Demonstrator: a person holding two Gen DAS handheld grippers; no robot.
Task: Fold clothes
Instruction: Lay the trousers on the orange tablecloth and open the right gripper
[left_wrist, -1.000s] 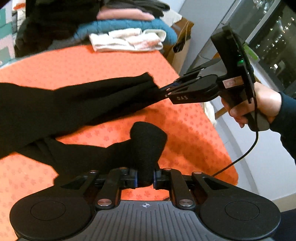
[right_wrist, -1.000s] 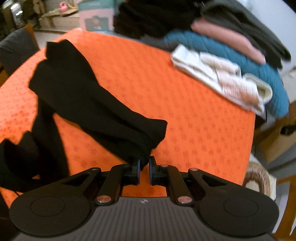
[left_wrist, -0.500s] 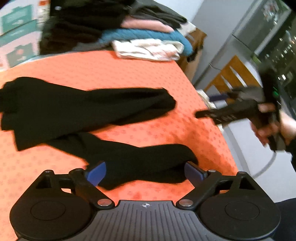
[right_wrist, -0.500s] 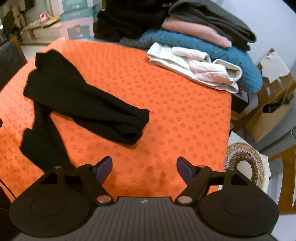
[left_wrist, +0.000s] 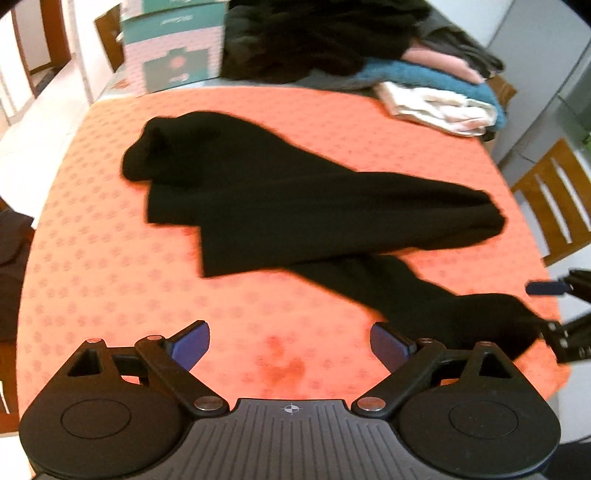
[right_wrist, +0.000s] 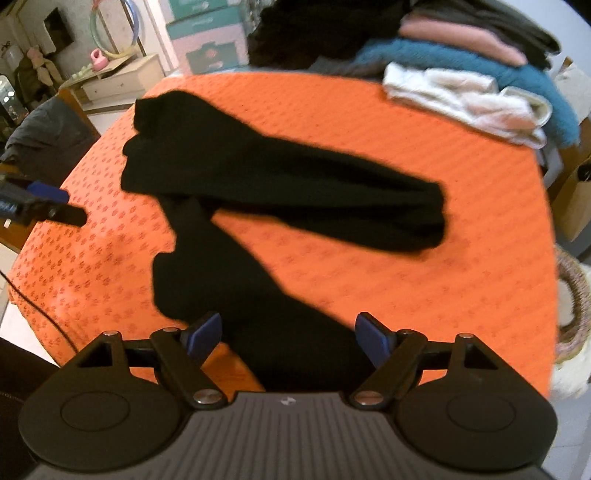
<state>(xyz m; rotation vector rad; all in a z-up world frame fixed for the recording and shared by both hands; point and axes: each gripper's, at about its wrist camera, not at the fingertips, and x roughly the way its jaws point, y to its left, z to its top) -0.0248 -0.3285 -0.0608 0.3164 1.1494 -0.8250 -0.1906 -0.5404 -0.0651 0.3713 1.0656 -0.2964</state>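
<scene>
A black garment (left_wrist: 295, 206) with two long legs lies spread on the orange tablecloth (left_wrist: 110, 258). One leg runs to the right, the other crosses under it toward the near right corner. My left gripper (left_wrist: 290, 339) hovers open above bare cloth, left of the lower leg, holding nothing. In the right wrist view the garment (right_wrist: 280, 184) shows again, and its lower leg passes beneath my right gripper (right_wrist: 289, 332), whose jaws stand wide and clear of the fabric. The right gripper (left_wrist: 550, 310) appears at the right edge by that leg's end. The left gripper (right_wrist: 62, 205) pokes in from the left.
A pile of folded clothes sits at the table's far edge: a teal knit (left_wrist: 424, 74), a white cloth (left_wrist: 436, 107) and dark items. A teal box (left_wrist: 173, 44) stands behind. A wooden chair (left_wrist: 554, 199) is at the right, a woven basket (right_wrist: 576, 295) on the floor.
Both grippers were shut on the ends of the black legs; they opened, let go and drew back. The garment has dropped flat onto the tablecloth.
</scene>
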